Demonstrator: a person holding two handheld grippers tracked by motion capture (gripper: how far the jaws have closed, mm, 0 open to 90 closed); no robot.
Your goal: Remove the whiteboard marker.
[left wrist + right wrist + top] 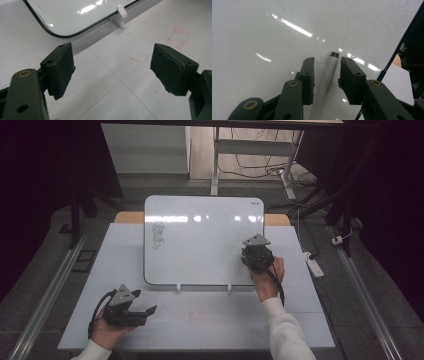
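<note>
A: Right gripper (325, 62): jaws drawn in close on either side of slim white marker pen with black end cap (329, 72), lying against glossy white rectangular whiteboard with thin dark rim (262, 37). Cannot tell whether pads truly pinch the barrel or merely flank it; looks like a sliver of gap on one side.

B: And left gripper (112, 57)?

A: Spread wide, holding nothing, low over pale grey table top (120, 100), just in front of the whiteboard's near corner and one small white plastic foot (121, 15).

B: Likely trouble?

A: First, slippage. Smooth round barrel on a slick board, caught near one end only; with a weak or off-centre squeeze, probably rolls out sideways or pivots between the pads.

B: Anything for the whiteboard itself?

A: Yes. Propped at a slant on little feet, with no support from the idle gripper. Pressing too hard could tip it back or skid it across the table.

B: And the faint scribble at upper left (158, 236)?

A: Well apart from the marker, so little risk of smearing for now. Worse would be dragging the capped end across the surface, or lifting before the hold is sure and dropping the marker off the lower edge.
</note>
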